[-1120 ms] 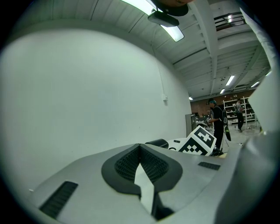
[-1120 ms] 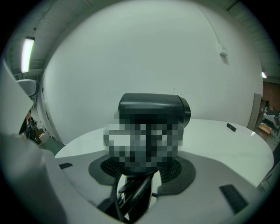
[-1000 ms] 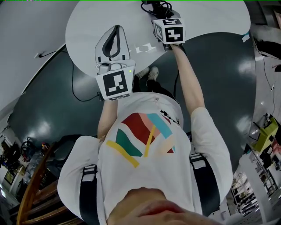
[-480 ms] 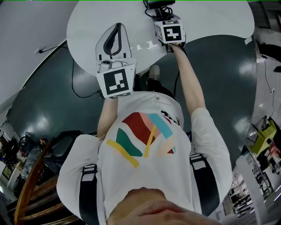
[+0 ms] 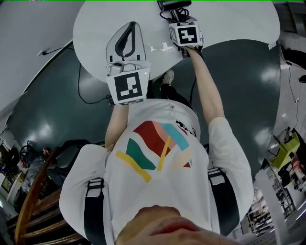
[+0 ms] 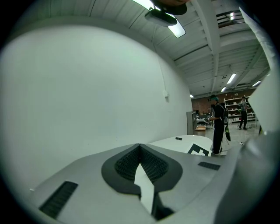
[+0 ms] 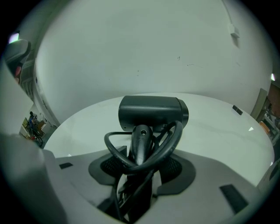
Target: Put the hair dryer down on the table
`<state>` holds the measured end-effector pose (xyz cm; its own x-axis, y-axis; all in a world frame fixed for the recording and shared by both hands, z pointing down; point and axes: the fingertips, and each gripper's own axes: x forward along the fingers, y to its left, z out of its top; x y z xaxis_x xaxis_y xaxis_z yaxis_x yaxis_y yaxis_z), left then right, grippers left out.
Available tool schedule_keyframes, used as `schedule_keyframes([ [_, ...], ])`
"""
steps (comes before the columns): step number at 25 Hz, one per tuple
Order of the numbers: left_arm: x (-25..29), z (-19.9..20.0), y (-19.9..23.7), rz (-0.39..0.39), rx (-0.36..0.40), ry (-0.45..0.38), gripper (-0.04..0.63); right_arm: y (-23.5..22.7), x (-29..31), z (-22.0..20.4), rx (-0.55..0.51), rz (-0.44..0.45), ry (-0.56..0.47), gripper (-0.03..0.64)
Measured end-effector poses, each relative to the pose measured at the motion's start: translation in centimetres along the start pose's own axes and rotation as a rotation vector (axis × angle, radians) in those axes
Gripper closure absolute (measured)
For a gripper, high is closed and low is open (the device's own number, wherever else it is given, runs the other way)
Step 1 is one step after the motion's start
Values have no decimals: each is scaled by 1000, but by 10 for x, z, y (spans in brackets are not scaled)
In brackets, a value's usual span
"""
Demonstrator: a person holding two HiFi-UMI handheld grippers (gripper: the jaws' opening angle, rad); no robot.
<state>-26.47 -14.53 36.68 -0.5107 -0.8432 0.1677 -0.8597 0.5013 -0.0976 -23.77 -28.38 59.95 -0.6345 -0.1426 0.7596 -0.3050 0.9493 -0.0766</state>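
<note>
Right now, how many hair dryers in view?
1. The hair dryer is held by its handle in the right gripper, over the table. The left gripper is shut, empty. None looks hidden.

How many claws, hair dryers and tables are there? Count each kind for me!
Claws: 2 (left claw, right claw)
Hair dryers: 1 (black hair dryer, held in the right claw)
Tables: 1 (round white table)
Total: 4

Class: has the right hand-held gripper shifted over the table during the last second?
No, hardly: the right hand-held gripper stays shut on the hair dryer by the table's near edge.
</note>
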Motion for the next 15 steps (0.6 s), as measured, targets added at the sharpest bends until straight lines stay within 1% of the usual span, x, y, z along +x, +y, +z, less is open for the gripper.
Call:
schedule_keyframes([
  [2, 2, 0, 3, 1, -5, 6, 583, 0, 3, -2, 6, -4, 9, 397],
  [6, 2, -7, 7, 7, 6, 47, 583, 1, 6, -6, 16, 1, 23, 396],
  [9, 1, -8, 10, 11, -2, 35, 583, 4, 7, -8, 17, 4, 25, 396],
  [15, -1, -8, 10, 11, 1, 43, 583, 3, 7, -7, 9, -2, 31, 396],
])
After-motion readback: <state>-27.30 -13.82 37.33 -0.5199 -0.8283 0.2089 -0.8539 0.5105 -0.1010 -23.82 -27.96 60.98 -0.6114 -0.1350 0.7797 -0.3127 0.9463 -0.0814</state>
